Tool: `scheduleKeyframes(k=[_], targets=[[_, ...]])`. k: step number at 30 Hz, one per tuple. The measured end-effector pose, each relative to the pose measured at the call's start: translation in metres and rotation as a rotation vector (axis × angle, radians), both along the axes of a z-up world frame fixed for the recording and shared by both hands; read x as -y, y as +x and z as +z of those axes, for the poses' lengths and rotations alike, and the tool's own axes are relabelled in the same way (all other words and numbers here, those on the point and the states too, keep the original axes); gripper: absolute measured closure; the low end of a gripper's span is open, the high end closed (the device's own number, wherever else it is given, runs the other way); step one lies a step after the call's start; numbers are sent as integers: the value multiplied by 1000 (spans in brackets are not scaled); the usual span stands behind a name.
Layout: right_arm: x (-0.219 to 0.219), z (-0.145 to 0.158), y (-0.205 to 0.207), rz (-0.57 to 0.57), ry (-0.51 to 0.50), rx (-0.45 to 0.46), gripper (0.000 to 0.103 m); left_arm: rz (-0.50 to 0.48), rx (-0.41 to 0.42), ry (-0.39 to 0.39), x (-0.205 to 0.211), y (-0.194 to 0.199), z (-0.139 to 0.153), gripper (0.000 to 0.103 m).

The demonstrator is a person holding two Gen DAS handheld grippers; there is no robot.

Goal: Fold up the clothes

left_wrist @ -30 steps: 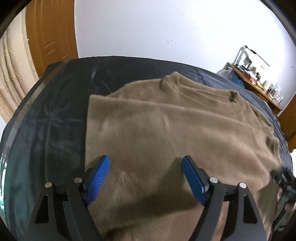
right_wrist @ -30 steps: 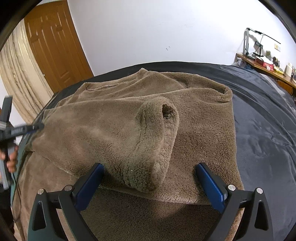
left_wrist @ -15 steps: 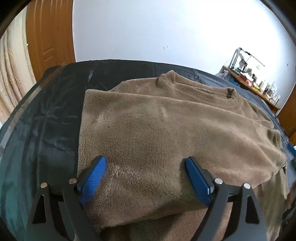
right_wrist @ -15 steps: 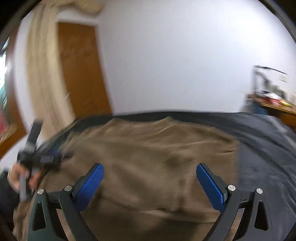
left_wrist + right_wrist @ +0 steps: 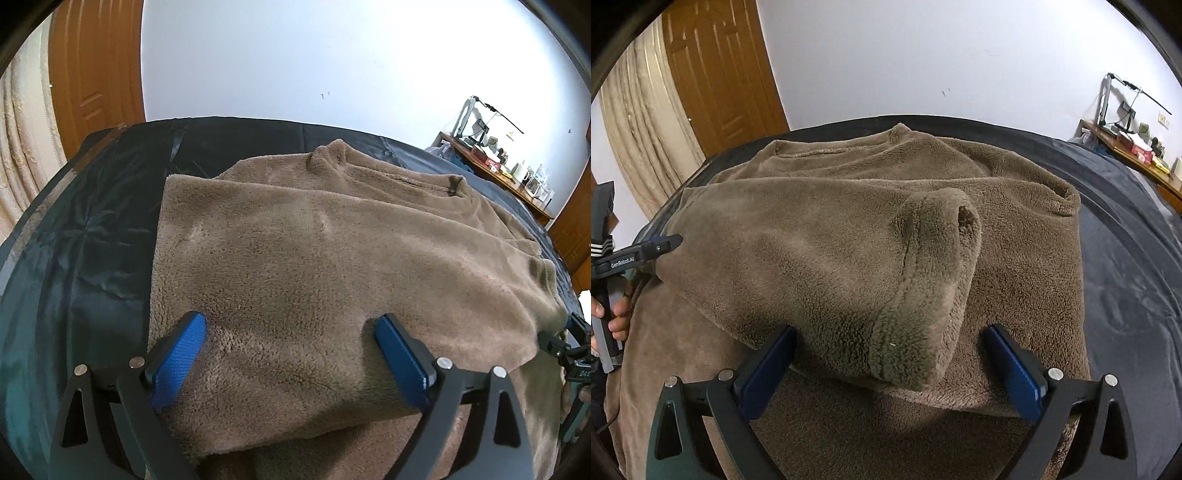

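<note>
**Sleeves laid in, next fold pending**

The brown fleece sweater (image 5: 849, 266) lies flat on the dark bed cover (image 5: 1126, 277), sleeve cuff (image 5: 923, 295) folded over its middle; the left gripper (image 5: 291, 354) has just been opening, jaws apart and gripping nothing; the right gripper (image 5: 886, 369) also stands apart, empty; next, pinch both hem corners evenly and lift together; white wall (image 5: 295, 62), wooden door (image 5: 716, 74) and cluttered desk (image 5: 1137, 147) behind.

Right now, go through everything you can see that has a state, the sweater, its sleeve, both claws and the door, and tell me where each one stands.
Sweater: lying on the dark bed cover, partly folded, a layer laid over the body.
Sleeve: folded across the front, cuff opening facing up.
Left claw: open, jaws have just been opening, fleece between them but not pinched.
Right claw: open, straddling the sleeve cuff.
Door: closed.
</note>
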State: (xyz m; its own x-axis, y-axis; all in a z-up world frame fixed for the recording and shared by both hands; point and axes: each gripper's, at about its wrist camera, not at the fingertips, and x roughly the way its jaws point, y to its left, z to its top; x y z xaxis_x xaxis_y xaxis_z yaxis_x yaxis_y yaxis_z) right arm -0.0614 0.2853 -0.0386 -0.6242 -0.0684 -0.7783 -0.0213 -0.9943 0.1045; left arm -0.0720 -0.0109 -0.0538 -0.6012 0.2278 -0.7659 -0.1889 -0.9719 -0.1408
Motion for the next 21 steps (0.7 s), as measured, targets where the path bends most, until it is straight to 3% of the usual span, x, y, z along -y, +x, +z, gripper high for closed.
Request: scheduleKeyframes(k=[5,10,15,17,21], targets=[[-2,9,3,-11,-41,-29,0,-6,2,8,0,-1,-1,6],[-15,26,15,-104,-48,-113,0,-13,3,22,1,-1,0,4],[10,57,1,22,-55,-164,0,-17,5,12,-2,-1,-1,3],[24,60,-15,86,-42,-149,0,-18,5,17,-1,-1,0,3],[38,37,-52,132,91,-42,0,-21,7,22,1,0,-1,3]])
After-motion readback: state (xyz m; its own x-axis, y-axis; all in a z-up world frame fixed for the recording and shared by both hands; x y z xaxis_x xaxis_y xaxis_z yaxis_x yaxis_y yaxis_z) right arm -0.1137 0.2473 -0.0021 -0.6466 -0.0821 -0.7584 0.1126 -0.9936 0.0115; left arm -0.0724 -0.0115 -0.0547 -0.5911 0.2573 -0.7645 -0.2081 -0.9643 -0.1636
